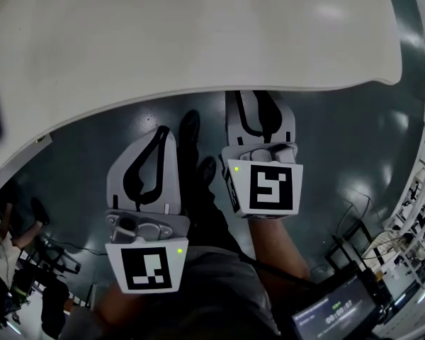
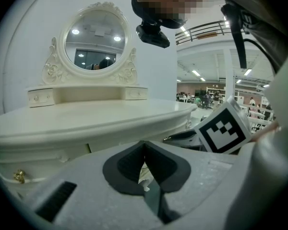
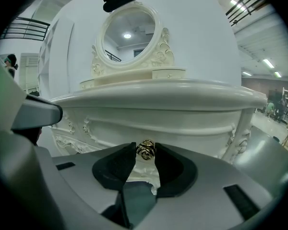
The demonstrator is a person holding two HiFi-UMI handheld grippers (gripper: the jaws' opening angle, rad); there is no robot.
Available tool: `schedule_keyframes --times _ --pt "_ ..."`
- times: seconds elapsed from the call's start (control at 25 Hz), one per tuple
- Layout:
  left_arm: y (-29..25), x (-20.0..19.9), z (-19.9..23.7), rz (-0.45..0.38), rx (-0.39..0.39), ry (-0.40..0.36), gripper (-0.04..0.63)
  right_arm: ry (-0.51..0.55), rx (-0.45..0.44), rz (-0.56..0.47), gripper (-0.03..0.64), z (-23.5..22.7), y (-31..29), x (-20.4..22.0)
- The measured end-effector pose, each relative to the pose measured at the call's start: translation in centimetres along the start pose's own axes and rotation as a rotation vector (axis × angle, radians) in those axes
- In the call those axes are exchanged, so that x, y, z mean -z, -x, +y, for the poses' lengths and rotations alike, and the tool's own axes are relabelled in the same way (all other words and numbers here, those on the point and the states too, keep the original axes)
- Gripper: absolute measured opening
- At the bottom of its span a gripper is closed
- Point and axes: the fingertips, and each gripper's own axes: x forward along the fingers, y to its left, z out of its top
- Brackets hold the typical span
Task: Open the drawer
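A white dressing table (image 1: pixel 198 34) fills the top of the head view. In the right gripper view its carved drawer front (image 3: pixel 192 123) carries a gold drawer knob (image 3: pixel 146 149). My right gripper (image 3: pixel 145 153) has both dark pads against the knob's sides and is shut on it. From the head view, the right gripper (image 1: pixel 261 103) reaches under the table's edge, so its tips are hidden there. My left gripper (image 1: pixel 161 130) hangs lower and to the left, short of the table. Its tips (image 2: pixel 144 143) meet with nothing between them.
An oval mirror (image 3: pixel 132 35) with small drawers (image 2: pixel 41 97) stands on the tabletop. Another gold knob (image 2: pixel 19 176) shows at the table's left. Below are dark floor, the person's shoes (image 1: pixel 190 129), cables and a screen (image 1: pixel 340 314) at the lower right.
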Motion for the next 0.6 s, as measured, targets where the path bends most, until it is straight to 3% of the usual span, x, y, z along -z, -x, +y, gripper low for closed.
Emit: schedule_keyframes --times 0.6 --pt "0.5 -0.1 -0.4 -0.009 0.000 0.000 0.015 0.020 -0.011 -0.038 0.125 0.2 1.1 0.4"
